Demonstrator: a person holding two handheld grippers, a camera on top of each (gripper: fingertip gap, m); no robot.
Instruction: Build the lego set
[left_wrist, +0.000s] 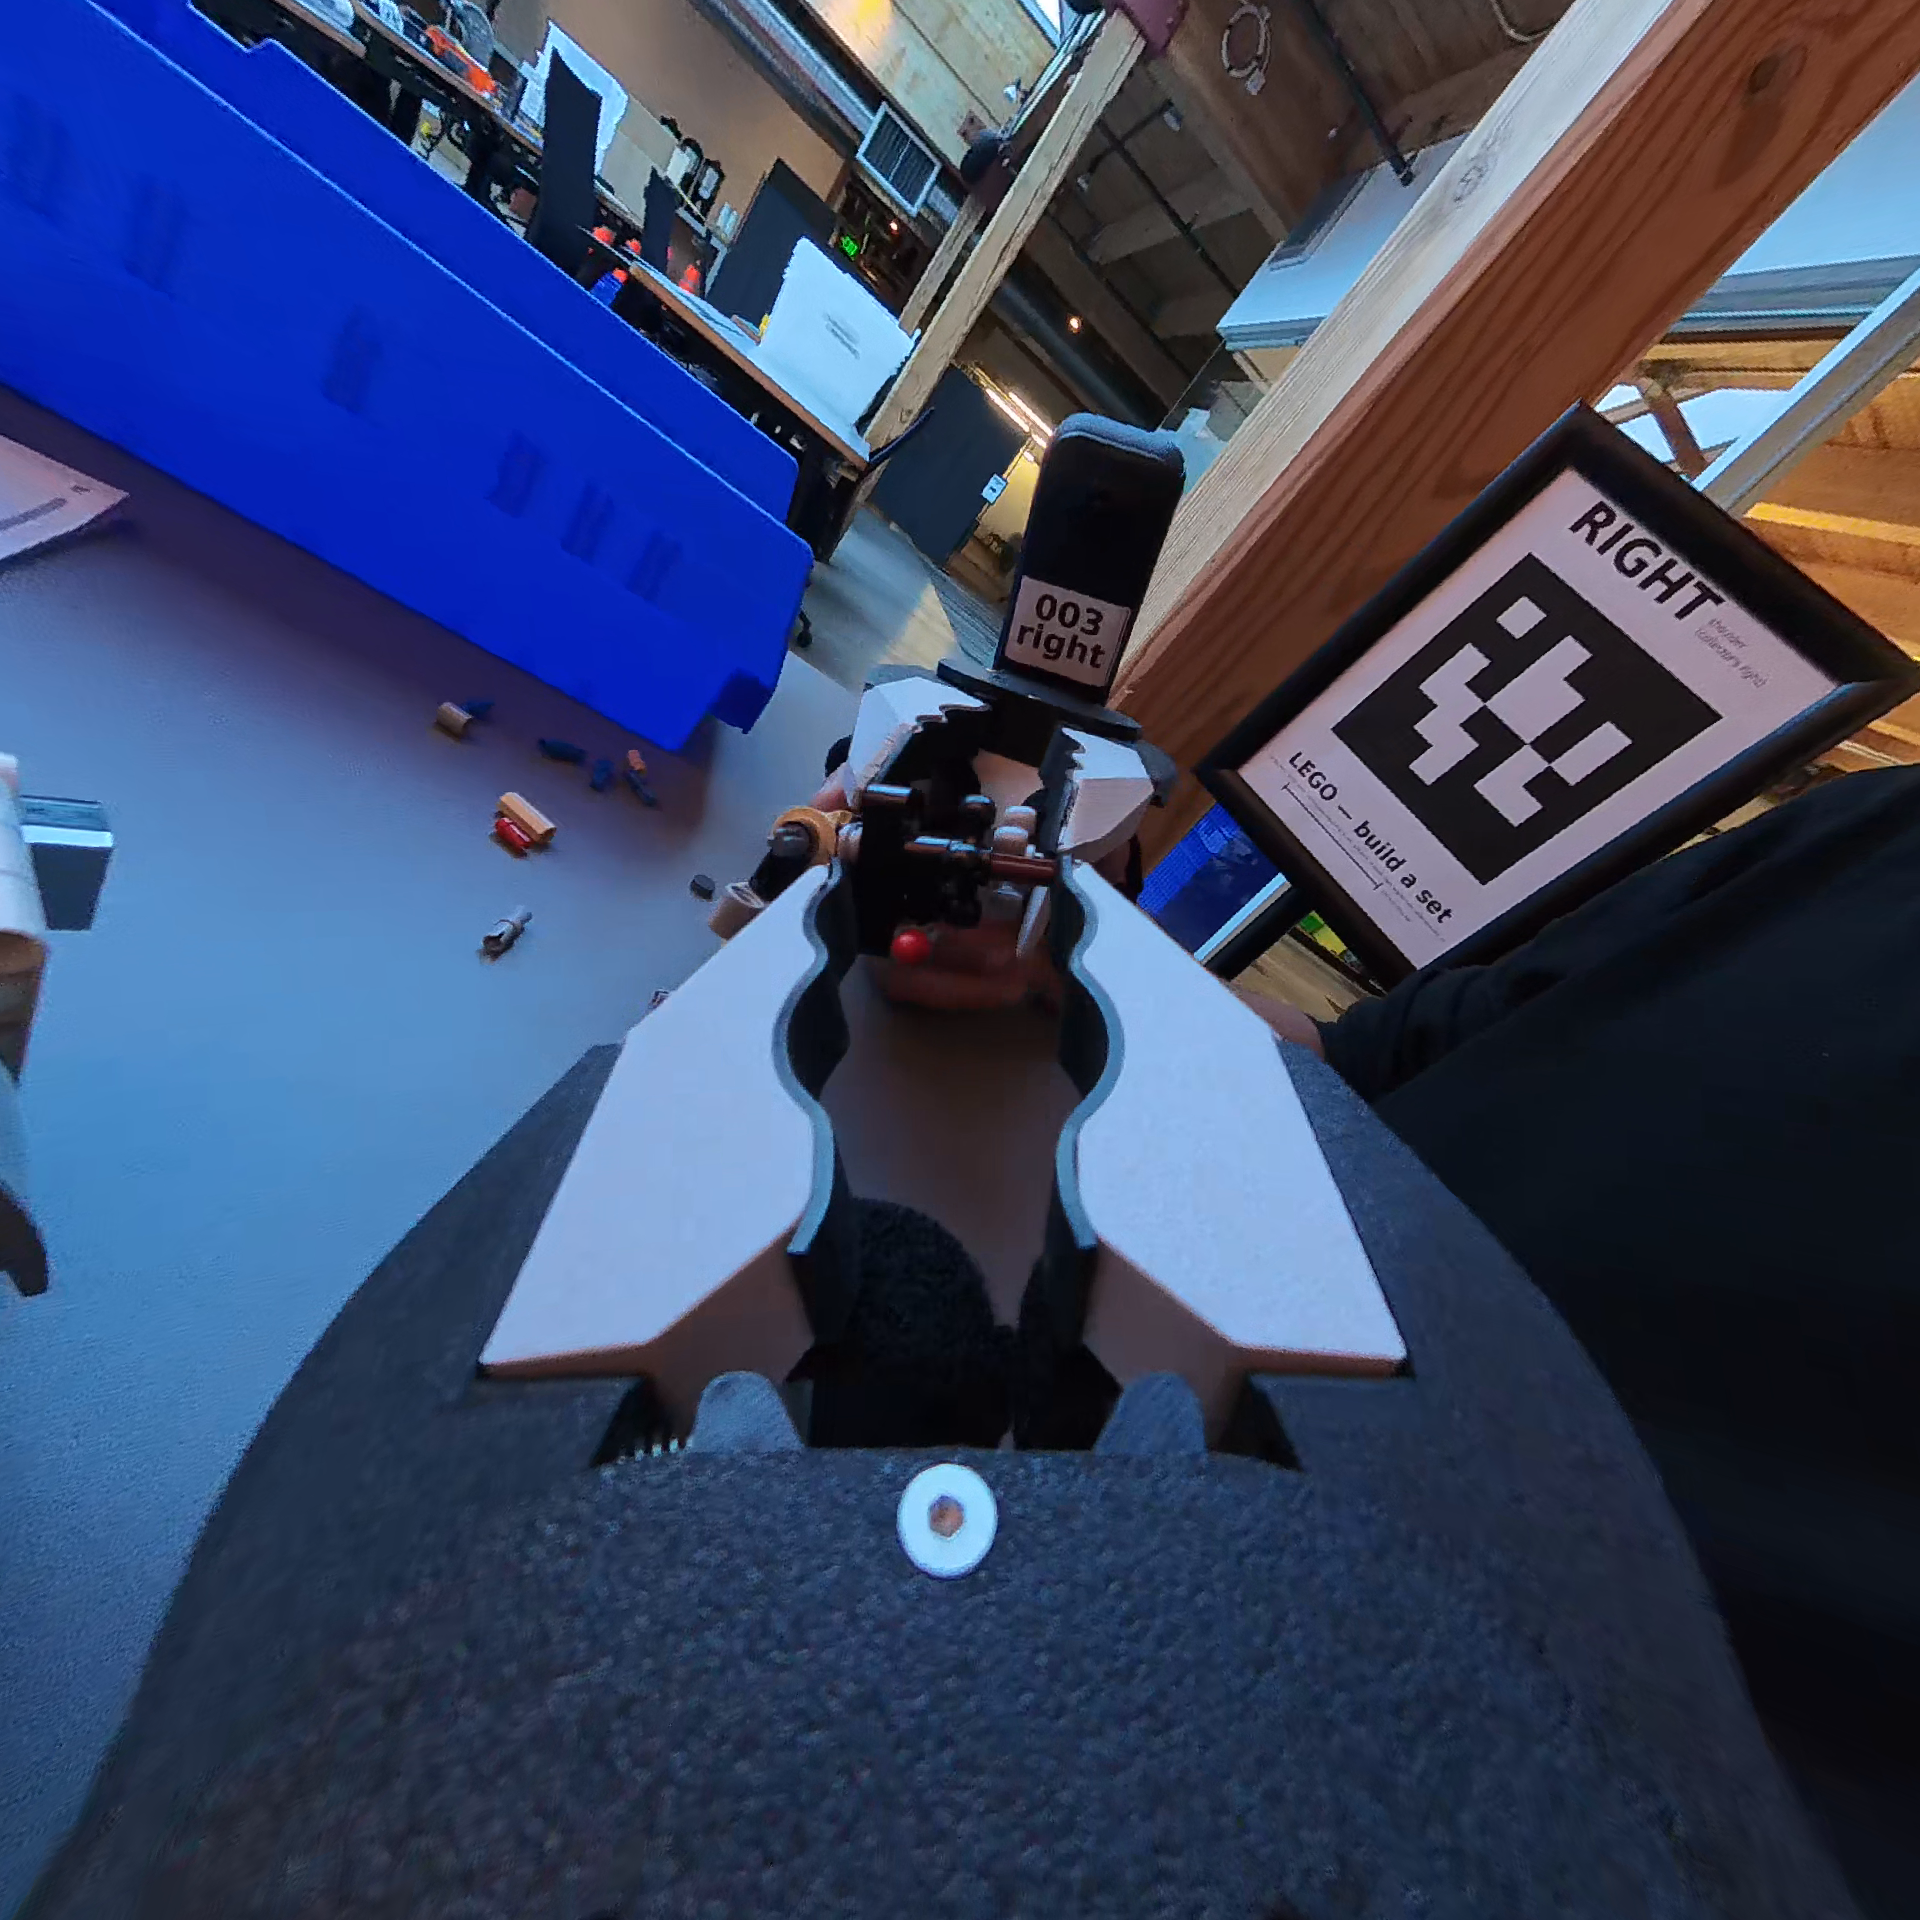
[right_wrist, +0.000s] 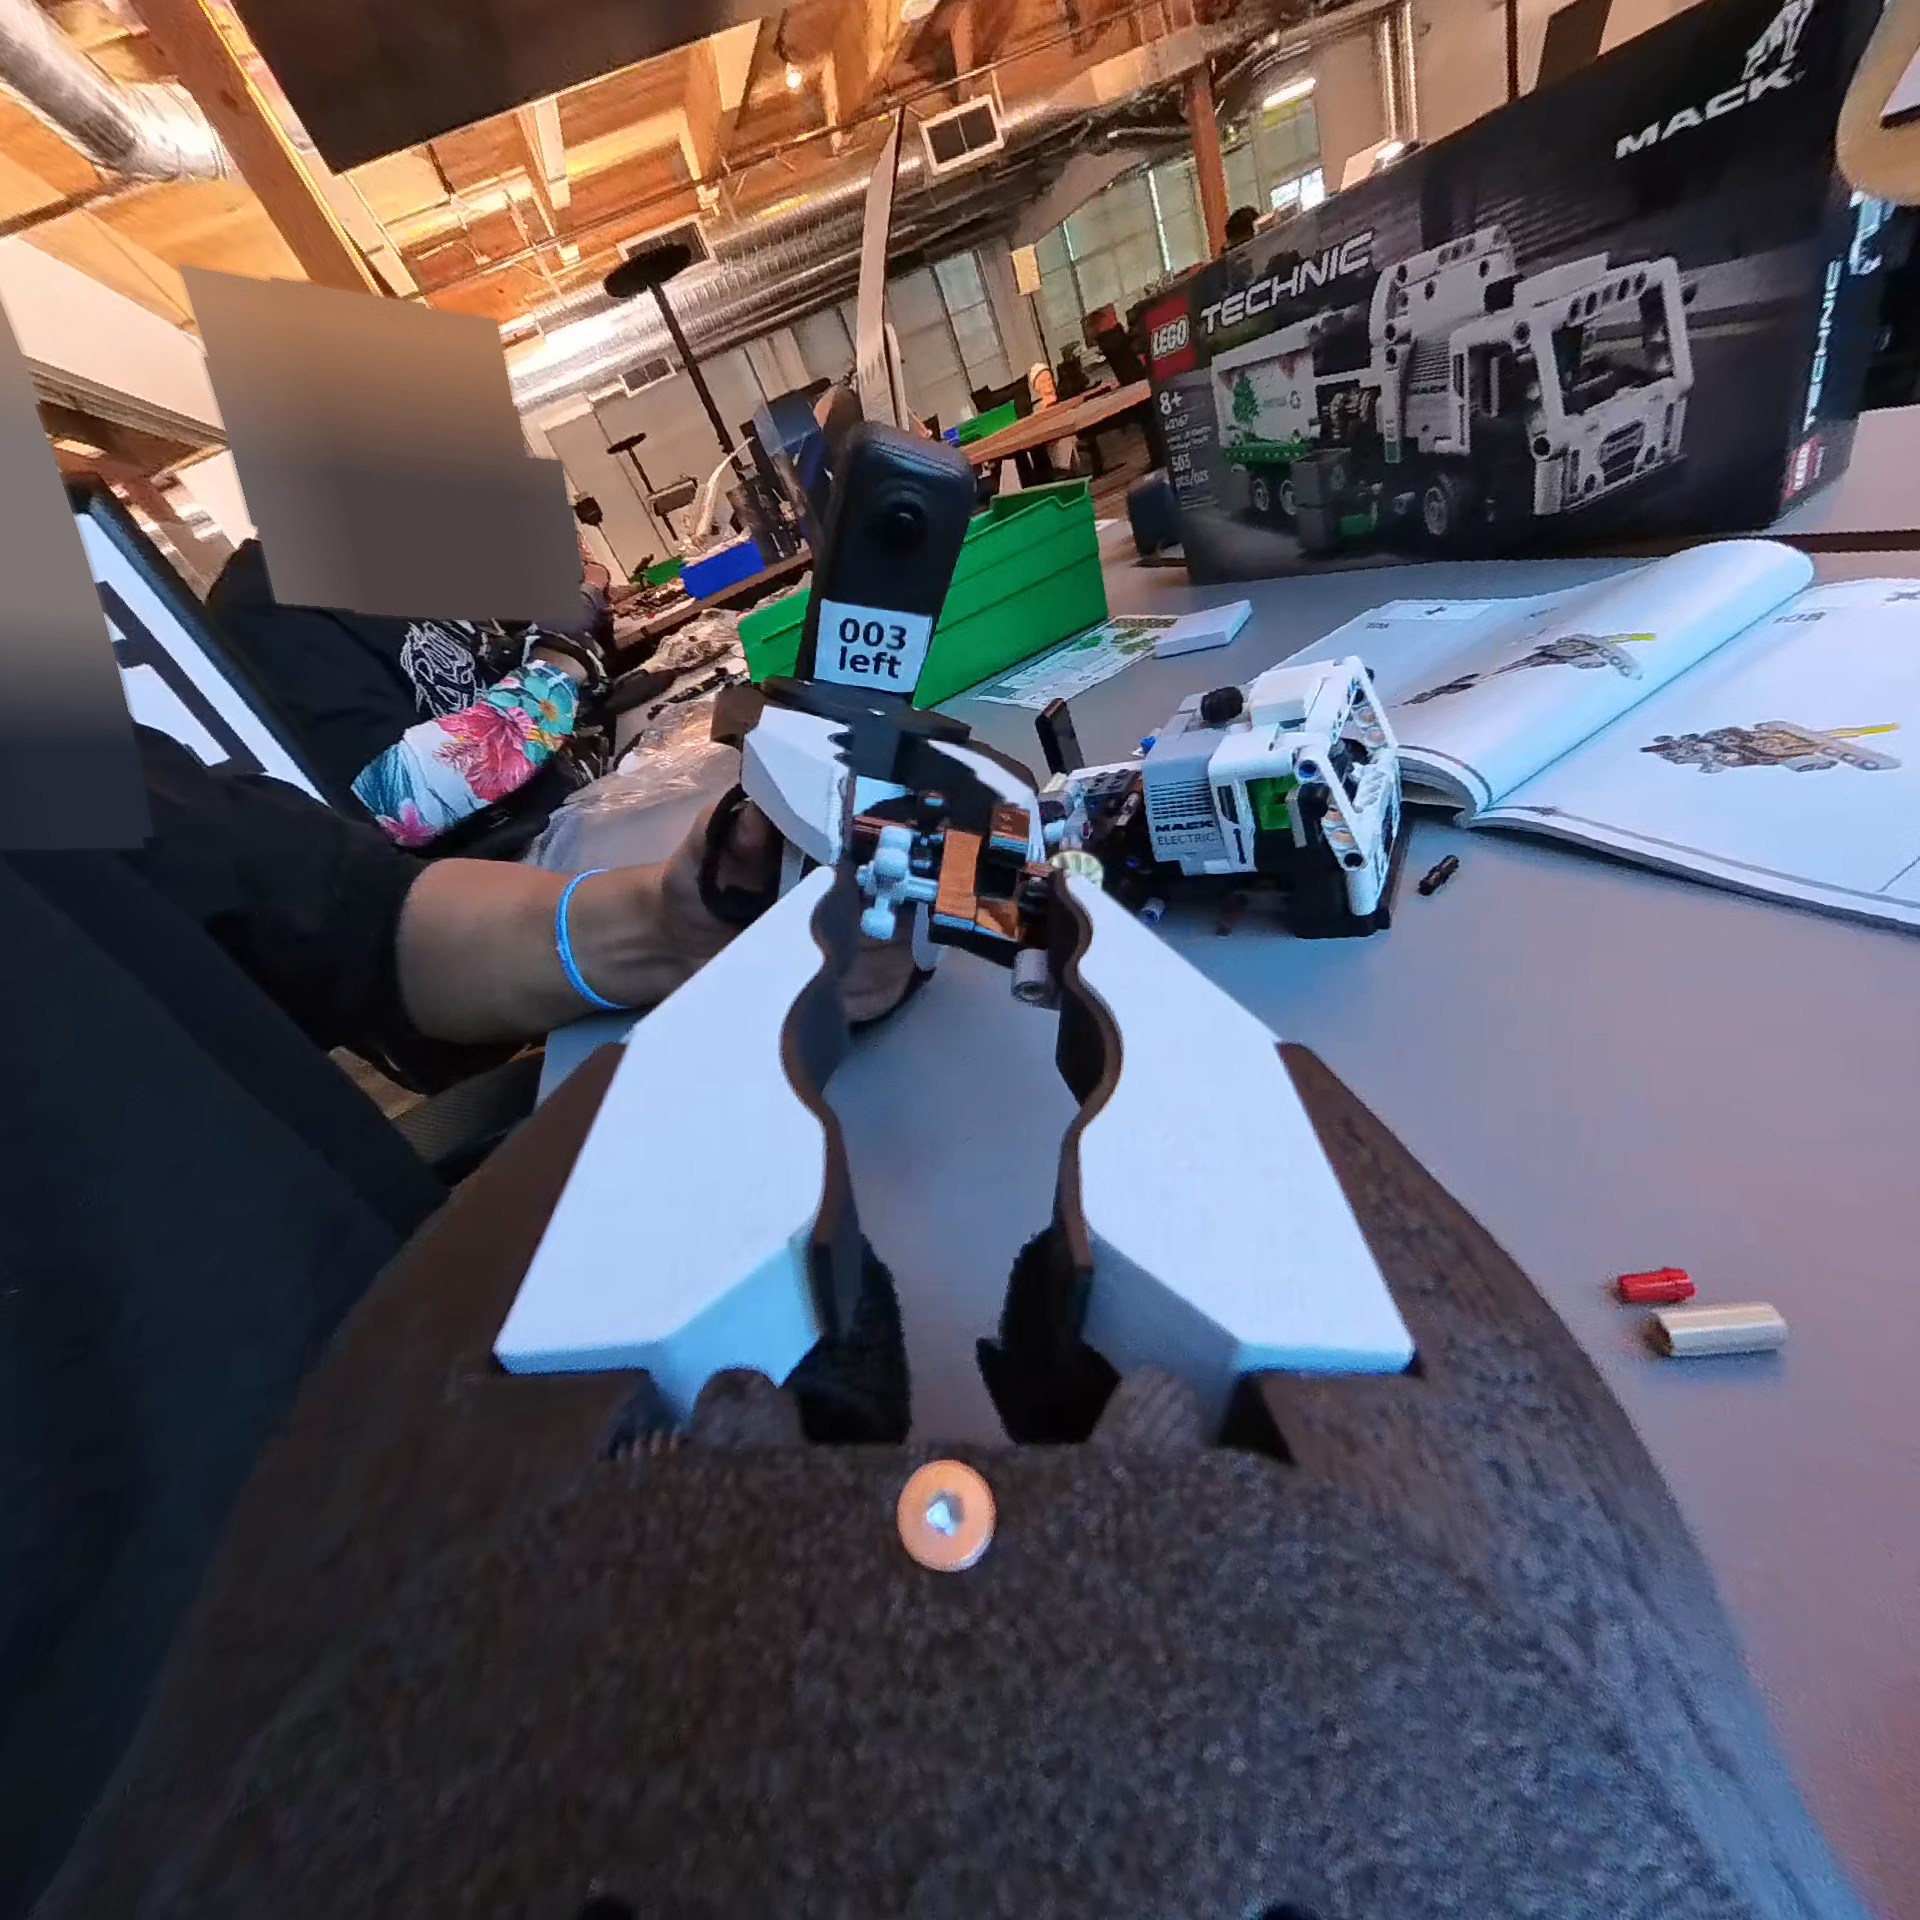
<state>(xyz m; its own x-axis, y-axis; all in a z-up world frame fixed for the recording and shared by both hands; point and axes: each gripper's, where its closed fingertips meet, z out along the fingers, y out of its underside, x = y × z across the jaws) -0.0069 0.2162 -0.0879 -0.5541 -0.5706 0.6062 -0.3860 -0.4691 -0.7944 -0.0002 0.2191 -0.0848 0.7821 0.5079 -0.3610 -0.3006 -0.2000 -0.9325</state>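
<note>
A small black lego sub-assembly (left_wrist: 925, 842) with a red knob, axles and a white connector is held in the air between both grippers, which face each other. My left gripper (left_wrist: 951, 883) is shut on its near end. My right gripper (right_wrist: 951, 883) is shut on the same sub-assembly (right_wrist: 966, 873) from the opposite side. The right gripper also shows farther off in the left wrist view (left_wrist: 997, 758), and the left gripper in the right wrist view (right_wrist: 883, 779). A partly built white lego truck (right_wrist: 1268, 790) stands on the grey table (right_wrist: 1455, 1091) behind.
An open instruction booklet (right_wrist: 1662, 727) and the set's box (right_wrist: 1507, 343) lie at the far right, beside a green bin (right_wrist: 997, 592). A red pin (right_wrist: 1655, 1285) and a tan piece (right_wrist: 1720, 1330) lie near right. A blue bin (left_wrist: 364, 364), loose pieces (left_wrist: 530, 821) and a framed sign (left_wrist: 1538, 707) stand on the other side. My left and right fingertips are right by each other.
</note>
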